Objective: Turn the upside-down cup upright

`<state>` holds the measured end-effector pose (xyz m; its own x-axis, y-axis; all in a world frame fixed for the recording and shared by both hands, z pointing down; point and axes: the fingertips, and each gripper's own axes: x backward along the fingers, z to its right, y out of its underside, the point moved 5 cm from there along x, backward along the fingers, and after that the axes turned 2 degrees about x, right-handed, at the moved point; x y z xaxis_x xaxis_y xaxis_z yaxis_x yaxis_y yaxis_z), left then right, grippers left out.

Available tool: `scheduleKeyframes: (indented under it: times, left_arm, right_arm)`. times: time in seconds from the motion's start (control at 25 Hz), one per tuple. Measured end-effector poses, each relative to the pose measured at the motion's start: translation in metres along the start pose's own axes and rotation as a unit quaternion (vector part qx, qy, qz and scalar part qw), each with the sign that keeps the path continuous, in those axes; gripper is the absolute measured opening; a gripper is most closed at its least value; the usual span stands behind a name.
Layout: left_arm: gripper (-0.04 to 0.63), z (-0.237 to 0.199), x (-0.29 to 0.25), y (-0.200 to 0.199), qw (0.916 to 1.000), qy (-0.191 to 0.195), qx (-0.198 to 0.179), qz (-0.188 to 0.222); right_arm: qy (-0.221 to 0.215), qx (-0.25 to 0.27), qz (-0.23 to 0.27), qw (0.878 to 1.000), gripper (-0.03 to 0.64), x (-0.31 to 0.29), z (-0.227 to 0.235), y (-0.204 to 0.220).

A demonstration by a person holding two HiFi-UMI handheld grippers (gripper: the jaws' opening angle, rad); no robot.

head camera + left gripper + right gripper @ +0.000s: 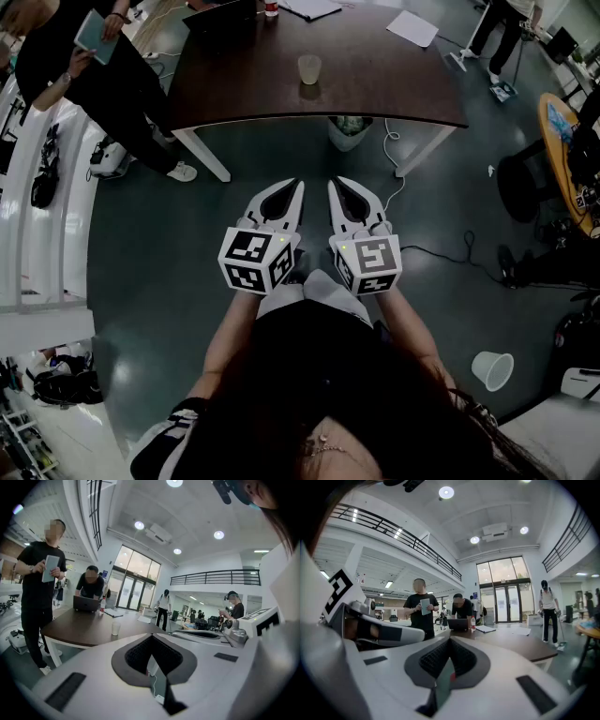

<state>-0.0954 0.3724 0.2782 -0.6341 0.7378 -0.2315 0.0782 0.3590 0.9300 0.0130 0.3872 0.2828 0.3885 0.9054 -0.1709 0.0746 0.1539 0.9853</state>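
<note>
Dark table [394, 89]: the cup [309, 68] stands well beyond left tongs [298, 187] and right tongs [334, 187], both pressed together.

A single pale, translucent cup [309, 68] stands on end on the dark brown counter [394, 84], at 12 o'clock in the head view. It sits a little in from the counter's near edge, about midway along it, with bare counter top all around and nothing touching it. A faint reflection of it shows on the surface below. In the left gripper view the cup [116, 628] lies toward 9 o'clock. Its upper end looks slightly wider, but which end is open cannot be told.
</note>
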Motion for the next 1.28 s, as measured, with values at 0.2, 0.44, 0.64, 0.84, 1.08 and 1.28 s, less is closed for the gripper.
scheduleKeyframes:
  times: [0.2, 0.44, 0.64, 0.84, 1.08, 1.28]
  left_arm:
    - [0.002, -0.003, -0.003, 0.003, 1.0, -0.002, 0.005, -0.004]
    - [0.002, -0.007, -0.007, 0.006, 0.9999, -0.004, 0.011, -0.007]
    - [0.002, -0.007, -0.014, 0.008, 0.9998, -0.009, 0.015, -0.008]
    - [0.002, -0.007, -0.023, 0.003, 0.9997, -0.018, 0.015, -0.006]
    - [0.002, -0.013, -0.041, -0.002, 0.999, -0.041, 0.018, 0.002]
    - [0.002, -0.026, -0.054, -0.004, 0.9984, -0.053, 0.021, -0.003]
  right_arm:
    - [0.0, -0.001, 0.001, 1.0, 0.015, -0.003, 0.003, 0.001]
    - [0.001, -0.005, -0.001, 1.0, 0.015, -0.006, 0.006, 0.004]
    - [-0.007, -0.004, 0.003, 1.0, 0.015, -0.007, 0.012, 0.007]
    - [-0.017, -0.002, 0.006, 1.0, 0.015, -0.012, 0.022, 0.004]
    - [-0.03, 0.002, 0.007, 1.0, 0.015, -0.026, 0.041, 0.004]
    - [-0.03, 0.005, 0.005, 1.0, 0.015, -0.048, 0.052, 0.004]
